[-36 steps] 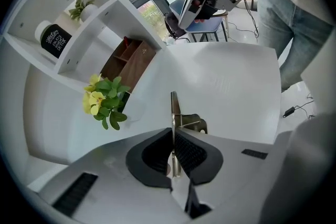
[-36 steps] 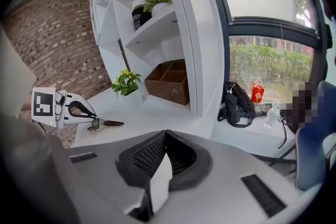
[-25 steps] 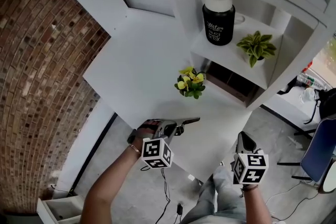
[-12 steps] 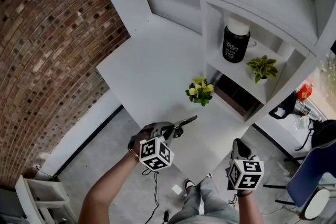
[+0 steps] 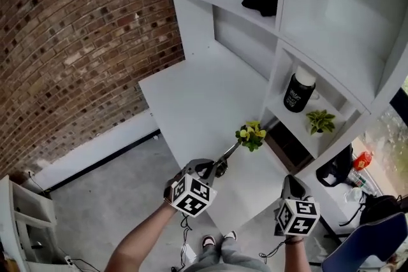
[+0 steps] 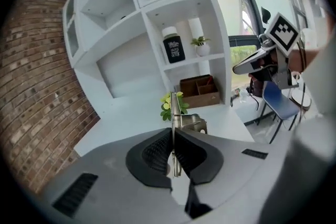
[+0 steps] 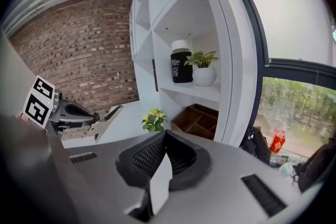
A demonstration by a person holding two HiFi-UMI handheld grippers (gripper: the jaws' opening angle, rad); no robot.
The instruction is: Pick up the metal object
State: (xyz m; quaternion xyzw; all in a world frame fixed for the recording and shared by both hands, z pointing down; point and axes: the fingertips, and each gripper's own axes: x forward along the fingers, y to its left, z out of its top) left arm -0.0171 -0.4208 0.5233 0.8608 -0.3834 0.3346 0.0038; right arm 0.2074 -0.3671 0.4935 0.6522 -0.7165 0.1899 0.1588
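Item: my left gripper (image 5: pixel 217 168), jaws pinching the metal object (image 6: pixel 176 113) edge-on. Item: my right gripper (image 7: pixel 164 138), jaws pressed together, empty.

Brick wall (image 5: pixel 76 41), white shelf unit (image 5: pixel 331 28), white table (image 5: pixel 204 99), grey floor (image 5: pixel 108 200).

The table (image 5: pixel 191 99) stands between the brick wall (image 5: pixel 76 41) at left and the shelf unit (image 5: pixel 279 54) at right; on its right side sits a small plant (image 5: pixel 251 135), with the metal object (image 5: pixel 228 155) just near-left of it. On a shelf, a jar (image 5: pixel 298 93) stands left of a potted plant (image 5: pixel 320 121)
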